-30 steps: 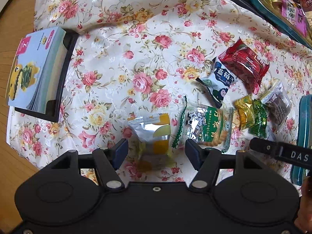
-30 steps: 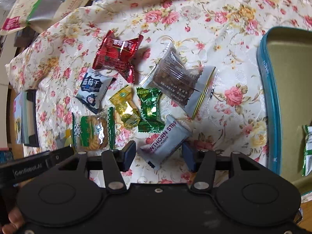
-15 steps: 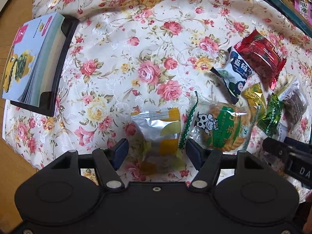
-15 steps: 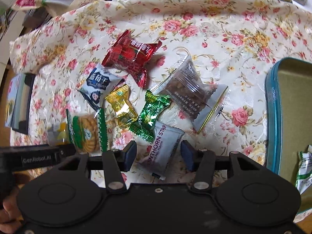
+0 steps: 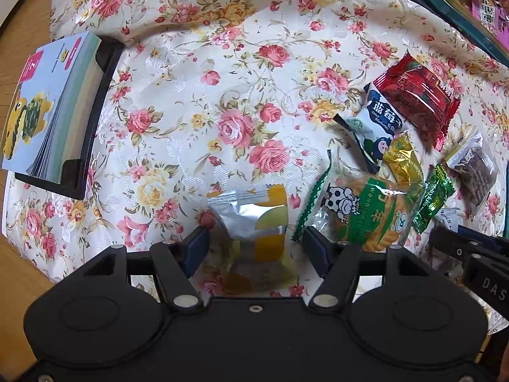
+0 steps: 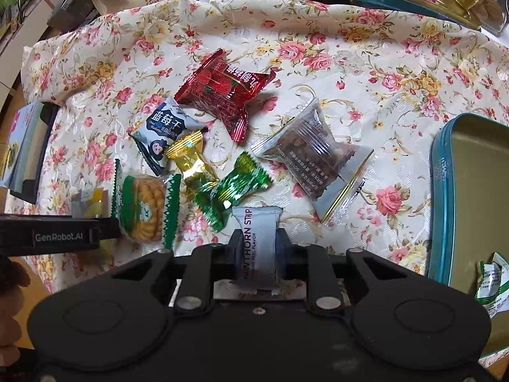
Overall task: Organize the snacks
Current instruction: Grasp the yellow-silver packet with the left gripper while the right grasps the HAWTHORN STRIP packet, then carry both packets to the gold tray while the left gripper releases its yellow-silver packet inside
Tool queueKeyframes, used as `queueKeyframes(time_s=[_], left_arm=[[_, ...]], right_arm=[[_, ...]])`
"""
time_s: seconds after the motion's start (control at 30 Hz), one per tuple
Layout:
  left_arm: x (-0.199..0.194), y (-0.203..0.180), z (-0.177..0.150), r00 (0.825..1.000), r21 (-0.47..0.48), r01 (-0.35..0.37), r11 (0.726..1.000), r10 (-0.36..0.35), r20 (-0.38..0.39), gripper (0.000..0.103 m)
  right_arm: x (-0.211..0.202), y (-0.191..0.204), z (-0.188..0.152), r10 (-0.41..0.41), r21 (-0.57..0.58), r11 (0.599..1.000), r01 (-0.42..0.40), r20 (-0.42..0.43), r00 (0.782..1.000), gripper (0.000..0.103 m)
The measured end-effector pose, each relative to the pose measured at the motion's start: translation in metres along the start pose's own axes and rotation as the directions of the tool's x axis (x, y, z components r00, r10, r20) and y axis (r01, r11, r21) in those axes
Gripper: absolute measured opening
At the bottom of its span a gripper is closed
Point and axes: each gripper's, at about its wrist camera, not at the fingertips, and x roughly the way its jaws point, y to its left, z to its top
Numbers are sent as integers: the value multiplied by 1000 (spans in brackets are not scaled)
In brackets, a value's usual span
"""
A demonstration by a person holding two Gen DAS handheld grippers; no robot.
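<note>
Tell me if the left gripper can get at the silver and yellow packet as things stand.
Probably yes: the left gripper stands open right over the silver and yellow packet, nothing lying on it; the biscuit packet lies just beside.

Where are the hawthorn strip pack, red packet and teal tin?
hawthorn strip pack (image 6: 258,242): right wrist view, white front between the pads.
red packet (image 6: 222,90): right wrist view, middle of the wrapper.
teal tin (image 6: 440,210): right wrist view, left rim.
</note>
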Motion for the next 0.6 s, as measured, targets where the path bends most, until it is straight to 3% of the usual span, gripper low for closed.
queueKeyframes(time_s=[0.3,0.4,0.43,0.6], left_arm=[[-1,5,-6,1000,-14,5,1000,-5,1,62],[-5,10,-4,1000,-23,1,1000,-1,14,54],[-7,11,-4,1000,-20,5,1000,-4,20,45],[-9,29,1,999,-89,44,995,-45,-6,43]], right_arm=[[-14,-1,1,32,2,999,-32,19,999,21],[-15,1,2,45,8,999,-45,6,999,21],[-15,1,2,47,11,999,-47,3,999,21],[-18,3,2,66,1,998,-66,6,998,21]])
